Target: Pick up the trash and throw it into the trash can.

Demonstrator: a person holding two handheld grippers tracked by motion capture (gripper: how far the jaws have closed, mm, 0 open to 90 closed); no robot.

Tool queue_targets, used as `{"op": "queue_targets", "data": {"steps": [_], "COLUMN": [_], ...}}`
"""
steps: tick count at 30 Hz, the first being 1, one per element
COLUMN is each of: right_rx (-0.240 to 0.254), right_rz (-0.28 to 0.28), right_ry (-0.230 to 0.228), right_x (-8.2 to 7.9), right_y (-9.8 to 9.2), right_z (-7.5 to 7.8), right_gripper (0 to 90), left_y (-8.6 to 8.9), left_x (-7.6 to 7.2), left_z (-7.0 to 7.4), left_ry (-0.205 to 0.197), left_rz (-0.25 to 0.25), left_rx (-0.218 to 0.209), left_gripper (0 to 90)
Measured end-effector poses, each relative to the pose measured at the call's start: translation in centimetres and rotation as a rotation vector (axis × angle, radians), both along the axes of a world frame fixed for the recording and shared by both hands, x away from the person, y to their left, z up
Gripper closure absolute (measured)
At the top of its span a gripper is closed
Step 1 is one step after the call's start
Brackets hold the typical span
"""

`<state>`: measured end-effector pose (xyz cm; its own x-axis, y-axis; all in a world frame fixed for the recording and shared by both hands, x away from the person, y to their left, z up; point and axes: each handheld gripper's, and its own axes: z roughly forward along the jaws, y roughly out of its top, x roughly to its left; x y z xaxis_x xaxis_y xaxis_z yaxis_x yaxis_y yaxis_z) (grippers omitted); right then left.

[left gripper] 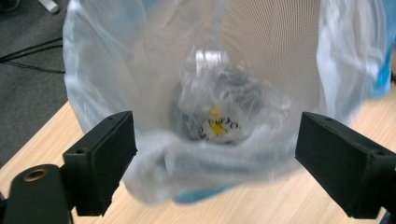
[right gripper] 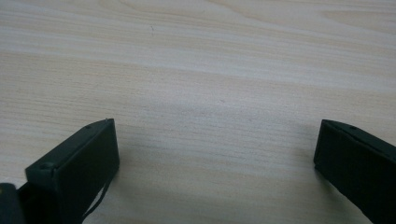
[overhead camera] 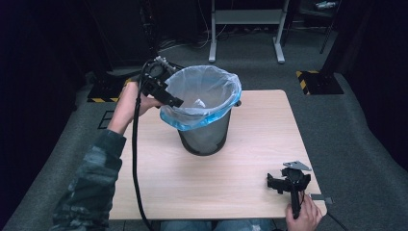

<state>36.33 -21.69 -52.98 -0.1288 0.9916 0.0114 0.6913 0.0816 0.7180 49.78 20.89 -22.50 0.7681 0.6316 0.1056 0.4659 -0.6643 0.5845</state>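
My left gripper (overhead camera: 169, 98), jaws spread and empty at upper centre beside the liner (overhead camera: 202, 91), could snag its rim and tip the bin (overhead camera: 204, 137); right gripper (overhead camera: 284, 182) also spread.

Both grippers are black: the left gripper (overhead camera: 174, 101) trails a thick black cable, the right gripper (overhead camera: 272, 183) carries a grey three-cornered plate. Blocky jaws show small screw holes. The sleeve (overhead camera: 91, 178) is grey-green camouflage.

This looks like a lab or test room: a bare wooden table (overhead camera: 250, 144) stands on grey carpet (overhead camera: 356, 144), with black-and-yellow hazard-striped floor plates (overhead camera: 317, 82), loose cables (overhead camera: 187, 43) and a metal stand's legs (overhead camera: 245, 29) beyond the left jaws (surroundings are dark).
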Motion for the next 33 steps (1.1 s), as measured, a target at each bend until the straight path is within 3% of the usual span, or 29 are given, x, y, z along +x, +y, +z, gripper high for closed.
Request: {"op": "queue_targets", "data": {"steps": [5,10,11,17,18,19,20,22,31,32,33], "right_rx": [0.000,0.000,0.000,0.000,0.000,0.000,0.000,0.001,0.000,0.000,0.000], "right_rz": [0.000,0.000,0.000,0.000,0.000,0.000,0.000,-0.001,0.000,0.000,0.000], "right_ry": [0.000,0.000,0.000,0.000,0.000,0.000,0.000,0.000,0.000,0.000,0.000], "right_x": [0.0,0.0,0.0,0.0,0.0,0.0,0.0,0.0,0.0,0.0,0.0], "right_y": [0.0,0.0,0.0,0.0,0.0,0.0,0.0,0.0,0.0,0.0,0.0], "right_z": [0.0,0.0,0.0,0.0,0.0,0.0,0.0,0.0,0.0,0.0,0.0], "right_gripper": [0.0,0.0,0.0,0.0,0.0,0.0,0.0,0.0,0.0,0.0,0.0], "left_y": [2.0,3.2,3.8,5.2,5.2,5.6,5.6,6.0,6.5,6.5,6.8], "left_x": [-2.1,-3.1,-3.4,-4.3,-4.3,-4.5,-4.5,-4.8,-5.6,-5.6,-5.8], "left_z": [-2.3,-4.0,-5.0,-8.5,-8.5,-9.8,-9.8,-11.5,-15.9,-15.9,-16.8], "left_ry": [-0.013,-0.011,-0.013,-0.011,-0.011,0.003,0.003,0.008,0.018,0.018,0.020], "left_rz": [0.006,0.018,0.025,0.055,0.055,0.064,0.064,0.080,0.089,0.089,0.098], "left_rx": [-0.006,-0.016,-0.020,-0.014,-0.014,-0.018,-0.018,-0.015,-0.016,-0.016,-0.024], "left_gripper": [11.1,10.6,10.5,10.2,10.0,9.7,9.7,9.5,9.3,9.4,9.3]}}
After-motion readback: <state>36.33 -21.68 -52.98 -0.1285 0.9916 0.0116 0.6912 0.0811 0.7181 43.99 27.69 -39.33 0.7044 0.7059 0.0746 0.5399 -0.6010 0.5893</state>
